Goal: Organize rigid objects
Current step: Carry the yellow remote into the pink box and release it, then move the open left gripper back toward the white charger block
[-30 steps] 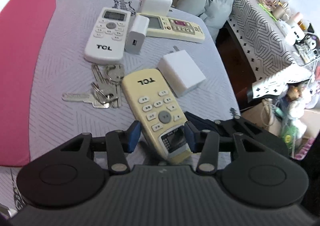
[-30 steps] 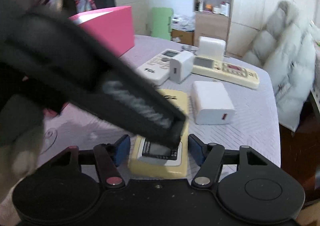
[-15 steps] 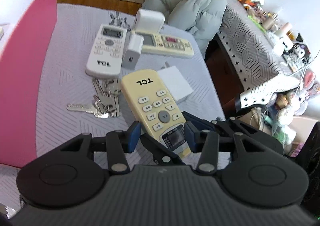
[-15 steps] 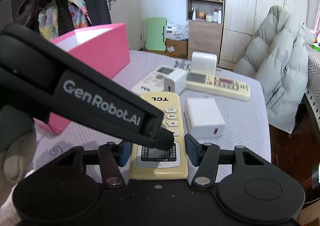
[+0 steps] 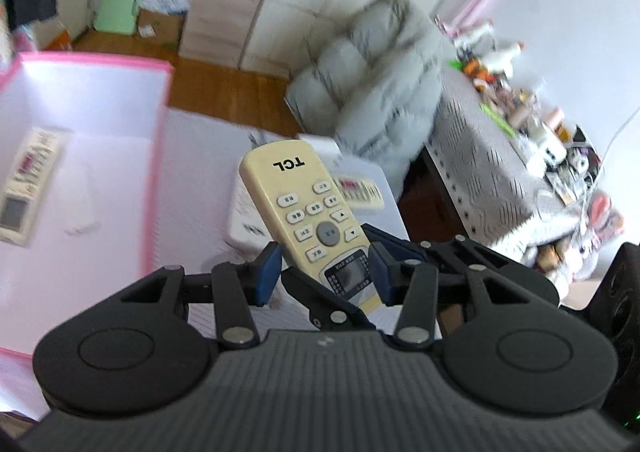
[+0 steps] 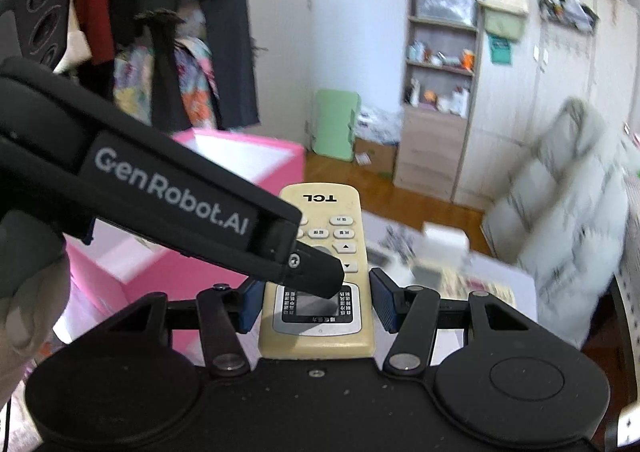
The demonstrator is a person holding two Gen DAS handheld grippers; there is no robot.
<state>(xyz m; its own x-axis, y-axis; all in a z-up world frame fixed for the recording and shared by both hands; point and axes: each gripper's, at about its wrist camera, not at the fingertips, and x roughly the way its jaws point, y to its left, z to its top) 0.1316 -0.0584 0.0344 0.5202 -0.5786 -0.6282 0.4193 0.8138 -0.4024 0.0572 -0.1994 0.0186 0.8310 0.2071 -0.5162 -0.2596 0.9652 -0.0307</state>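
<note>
A cream TCL remote [image 5: 304, 208] is up off the table, tilted, with its screen end towards both cameras. My left gripper [image 5: 324, 272] is shut on its lower end, a blue pad at each side. In the right wrist view the same remote [image 6: 320, 272] sits between the blue pads of my right gripper [image 6: 316, 308], which is shut on it too. A black finger [image 6: 316, 272] of the left gripper crosses over the remote's screen. The open pink box [image 5: 160, 156] stands to the left, with another cream remote [image 5: 24, 188] lying inside.
On the grey-clothed table behind lie a cream remote with a red panel [image 5: 360, 192], a white remote [image 5: 244, 220] partly hidden and a white charger block [image 6: 444, 238]. A grey puffy jacket [image 5: 380, 92] hangs past the far edge. A gloved hand [image 6: 24, 292] is at left.
Both grippers have risen with the TCL remote, lifting it off the table. The views have tilted up, and the inside of the pink box has come into the left view.
</note>
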